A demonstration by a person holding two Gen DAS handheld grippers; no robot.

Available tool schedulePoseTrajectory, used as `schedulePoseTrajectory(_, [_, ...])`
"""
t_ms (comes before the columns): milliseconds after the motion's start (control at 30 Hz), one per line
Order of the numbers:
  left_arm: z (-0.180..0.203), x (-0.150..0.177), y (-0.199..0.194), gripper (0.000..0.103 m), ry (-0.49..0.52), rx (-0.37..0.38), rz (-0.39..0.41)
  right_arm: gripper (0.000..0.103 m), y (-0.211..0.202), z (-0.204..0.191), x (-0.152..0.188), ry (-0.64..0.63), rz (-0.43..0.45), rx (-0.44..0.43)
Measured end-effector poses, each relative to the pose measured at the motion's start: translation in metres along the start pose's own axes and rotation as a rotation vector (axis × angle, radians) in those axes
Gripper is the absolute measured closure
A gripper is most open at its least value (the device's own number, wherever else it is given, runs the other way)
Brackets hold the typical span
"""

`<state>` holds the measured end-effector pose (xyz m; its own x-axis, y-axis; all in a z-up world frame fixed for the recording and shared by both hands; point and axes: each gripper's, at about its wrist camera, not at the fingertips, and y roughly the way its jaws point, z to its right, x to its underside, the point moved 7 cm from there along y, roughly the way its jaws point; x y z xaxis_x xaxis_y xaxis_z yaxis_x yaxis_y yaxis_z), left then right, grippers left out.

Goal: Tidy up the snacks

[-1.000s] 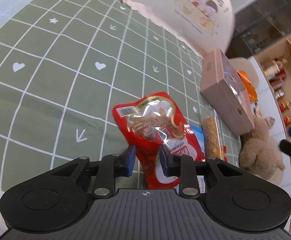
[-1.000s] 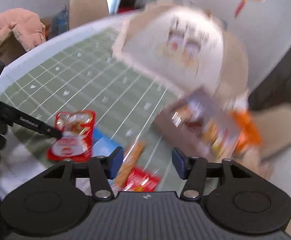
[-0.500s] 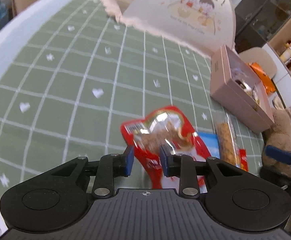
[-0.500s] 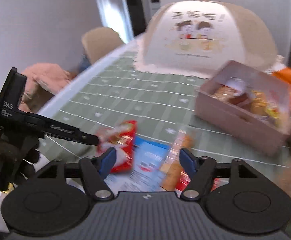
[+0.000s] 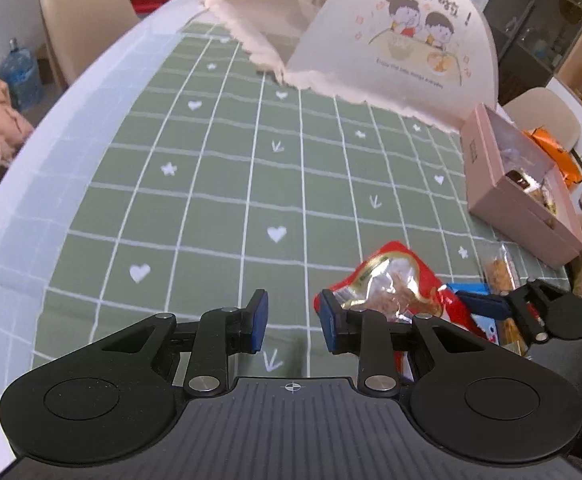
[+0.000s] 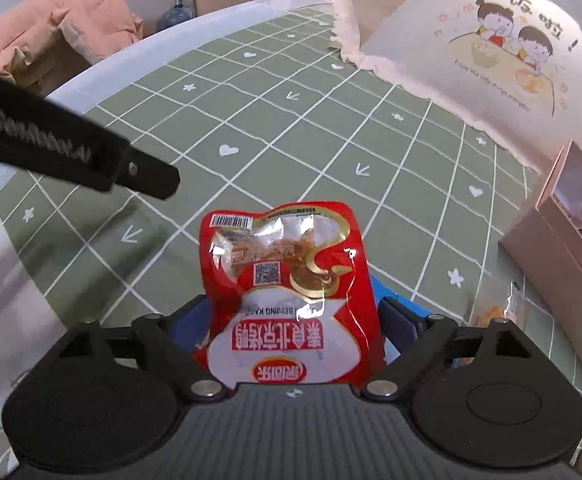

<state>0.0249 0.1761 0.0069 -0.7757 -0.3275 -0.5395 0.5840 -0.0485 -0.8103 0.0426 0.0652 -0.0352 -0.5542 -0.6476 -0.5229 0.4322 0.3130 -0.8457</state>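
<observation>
The red pouch (image 6: 287,300) lay on the table (image 5: 219,200) between the spread fingers of the right gripper (image 6: 291,320), not yet pinched, while the left gripper (image 5: 291,320) hung open and empty beside it; light, crinkly and slick, it probably wanted a pinch across its flat lower half.

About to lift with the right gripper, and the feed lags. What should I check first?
1. Red foil snack packet centred between the right gripper jaws: ok.
2. Right jaws shut on it: not ok, they stand open on either side.
3. Left gripper clear of the packet: ok, open and empty.
4. Blue packet underneath free of the jaws: cannot tell.
5. Pink cardboard box open: ok.
</observation>
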Motion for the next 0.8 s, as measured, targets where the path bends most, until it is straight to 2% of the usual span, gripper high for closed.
schedulePoseTrajectory(167, [0.007, -0.008, -0.011, 0.071, 0.035, -0.042, 0.095, 0.011, 0.003, 0.001, 0.001, -0.015, 0.051, -0.049])
schedulePoseTrajectory(200, [0.010, -0.011, -0.014, 0.071, 0.035, -0.049, 0.105, 0.014, 0.005, 0.001, -0.001, -0.020, 0.048, -0.061])
schedulePoseTrajectory(233, [0.013, -0.013, -0.019, 0.071, 0.032, -0.053, 0.114, 0.023, 0.003, 0.002, -0.002, -0.037, 0.047, -0.062])
schedulePoseTrajectory(267, [0.016, -0.015, -0.023, 0.071, 0.026, -0.047, 0.119, 0.027, -0.003, 0.003, -0.004, -0.050, 0.053, -0.069])
schedulePoseTrajectory(300, [0.018, -0.017, -0.027, 0.071, 0.020, -0.044, 0.120, 0.041, -0.009, 0.004, -0.005, -0.046, 0.056, -0.082])
schedulePoseTrajectory(333, [0.021, -0.019, -0.030, 0.071, 0.012, -0.046, 0.121, 0.050, -0.019, 0.006, -0.005, -0.036, 0.065, -0.101])
schedulePoseTrajectory(367, [0.022, -0.020, -0.032, 0.071, 0.005, -0.043, 0.123, 0.054, -0.030, 0.010, -0.005, -0.024, 0.084, -0.110])
schedulePoseTrajectory(433, [0.031, -0.022, -0.034, 0.071, -0.018, -0.007, 0.130, 0.095, -0.051, 0.027, -0.002, 0.023, 0.131, -0.123])
schedulePoseTrajectory(467, [0.037, -0.021, -0.034, 0.071, -0.033, 0.020, 0.133, 0.098, -0.063, 0.039, 0.003, 0.063, 0.143, -0.128])
schedulePoseTrajectory(567, [0.062, -0.018, -0.023, 0.071, -0.072, 0.114, 0.114, 0.098, -0.093, 0.087, 0.026, 0.181, 0.180, -0.085])
schedulePoseTrajectory(600, [0.070, -0.017, -0.017, 0.071, -0.074, 0.121, 0.104, 0.098, -0.101, 0.105, 0.038, 0.224, 0.181, -0.059])
schedulePoseTrajectory(733, [0.091, -0.007, 0.001, 0.071, -0.085, 0.086, 0.076, 0.098, -0.112, 0.165, 0.095, 0.338, 0.132, 0.033])
schedulePoseTrajectory(800, [0.094, 0.002, 0.003, 0.071, -0.105, 0.070, 0.070, 0.097, -0.110, 0.179, 0.116, 0.372, 0.096, 0.040])
